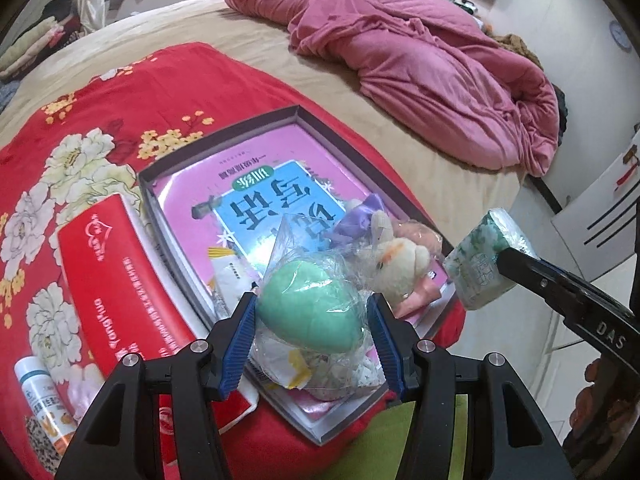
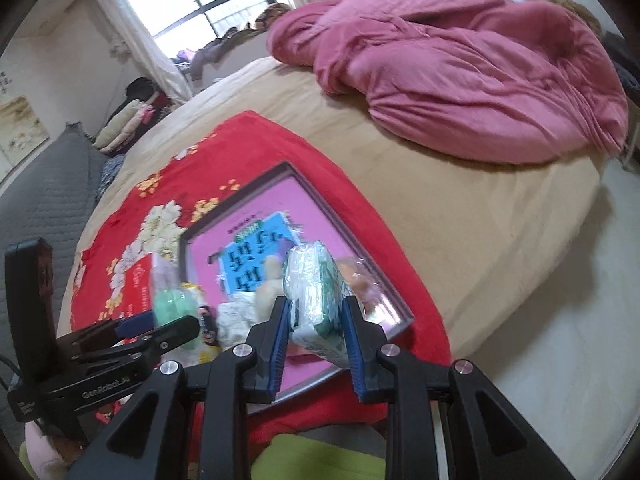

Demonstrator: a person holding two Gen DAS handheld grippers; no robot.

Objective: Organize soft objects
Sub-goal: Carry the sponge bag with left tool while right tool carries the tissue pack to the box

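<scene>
My left gripper (image 1: 312, 320) is shut on a green egg-shaped soft toy (image 1: 308, 304) in clear plastic wrap, held over the near end of a shallow grey box (image 1: 224, 130). The box holds a pink book (image 1: 256, 184), a cream plush animal (image 1: 400, 260) and a purple soft item (image 1: 360, 216). My right gripper (image 2: 316, 320) is shut on a green-and-white tissue pack (image 2: 312, 280), above the box's near right corner. In the left wrist view that tissue pack (image 1: 476, 256) hangs just right of the box.
The box lies on a red floral blanket (image 1: 100, 128) over a beige bed (image 1: 320, 76). A red tissue carton (image 1: 112, 272) and a small white bottle (image 1: 40, 392) lie left of the box. A crumpled pink quilt (image 1: 420, 52) covers the far side.
</scene>
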